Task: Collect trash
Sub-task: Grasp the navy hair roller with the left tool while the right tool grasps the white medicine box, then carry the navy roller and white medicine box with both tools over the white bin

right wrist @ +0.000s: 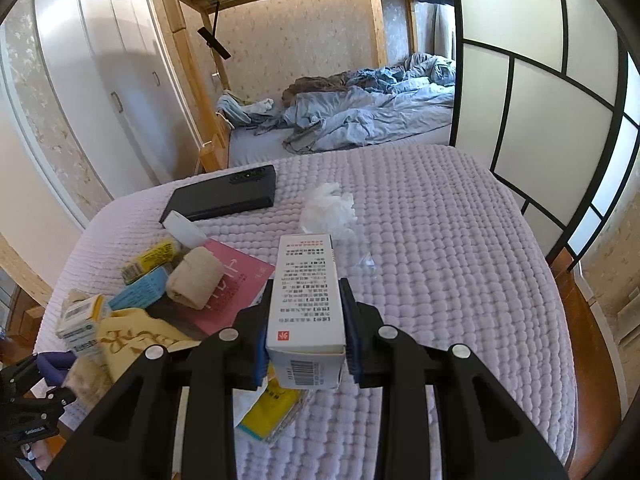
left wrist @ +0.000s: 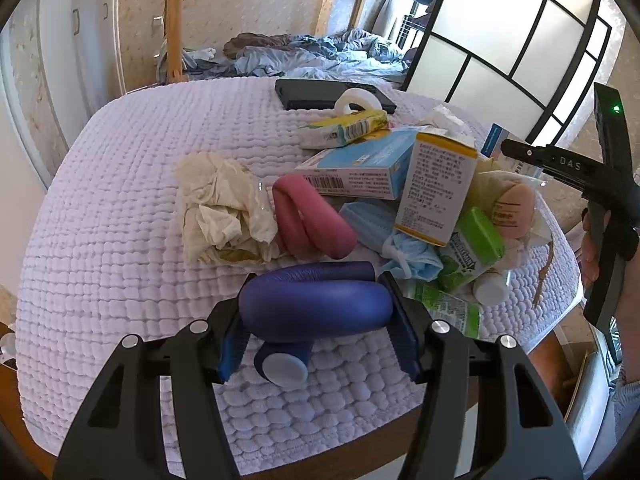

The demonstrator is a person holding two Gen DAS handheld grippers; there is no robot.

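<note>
Left wrist view: my left gripper [left wrist: 316,316] is clamped on a purple folded tube [left wrist: 316,304], held just above the quilted cover [left wrist: 120,240] near the pile's front edge. "DAS" reads on the right tool's arm [left wrist: 568,162]. Right wrist view: my right gripper [right wrist: 306,328] grips a white box [right wrist: 306,300] printed with Chinese text, a barcode and a red square mark, lifted above the cover beside the pile.

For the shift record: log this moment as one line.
left gripper: shut on blue roll | right gripper: shut on white box | rest of clutter on quilt
</note>
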